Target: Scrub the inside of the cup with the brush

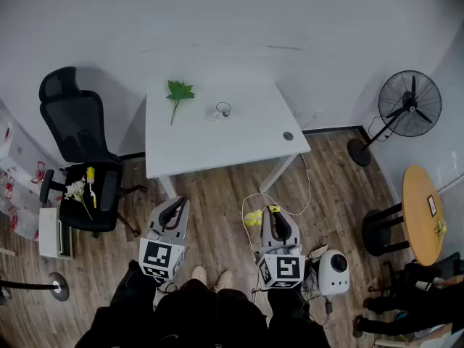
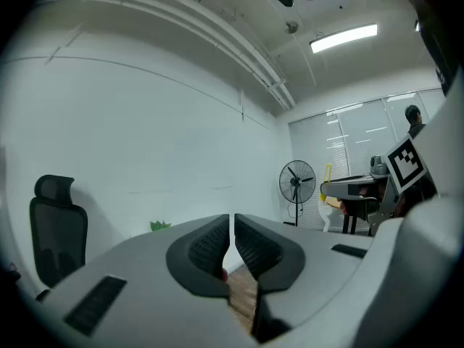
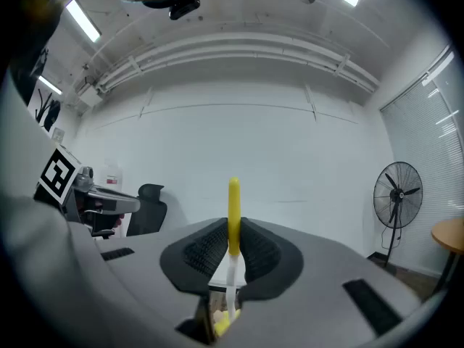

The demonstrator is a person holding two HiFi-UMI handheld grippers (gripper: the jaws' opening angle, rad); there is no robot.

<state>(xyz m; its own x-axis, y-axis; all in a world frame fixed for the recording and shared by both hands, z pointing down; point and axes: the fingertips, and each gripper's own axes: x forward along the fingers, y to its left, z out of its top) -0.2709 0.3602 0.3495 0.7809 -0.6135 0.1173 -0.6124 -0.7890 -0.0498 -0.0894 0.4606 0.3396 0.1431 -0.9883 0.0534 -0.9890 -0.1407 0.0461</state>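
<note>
A small clear cup (image 1: 222, 109) stands near the middle of the white table (image 1: 239, 143), far ahead of both grippers. My right gripper (image 1: 274, 214) is held low over the wooden floor, shut on a brush (image 1: 253, 218) with a yellow head. In the right gripper view the brush's yellow handle (image 3: 233, 212) sticks up between the pressed pads of the right gripper (image 3: 233, 238). My left gripper (image 1: 176, 204) hangs beside it at the left. In the left gripper view the left gripper (image 2: 232, 230) has its jaws together with nothing held.
A green leaf (image 1: 178, 91) lies on the table's far left part. A black office chair (image 1: 81, 158) with flowers on its seat stands left of the table. At the right are a standing fan (image 1: 408, 104), a round wooden table (image 1: 423, 212) and a white device (image 1: 333, 271) on the floor.
</note>
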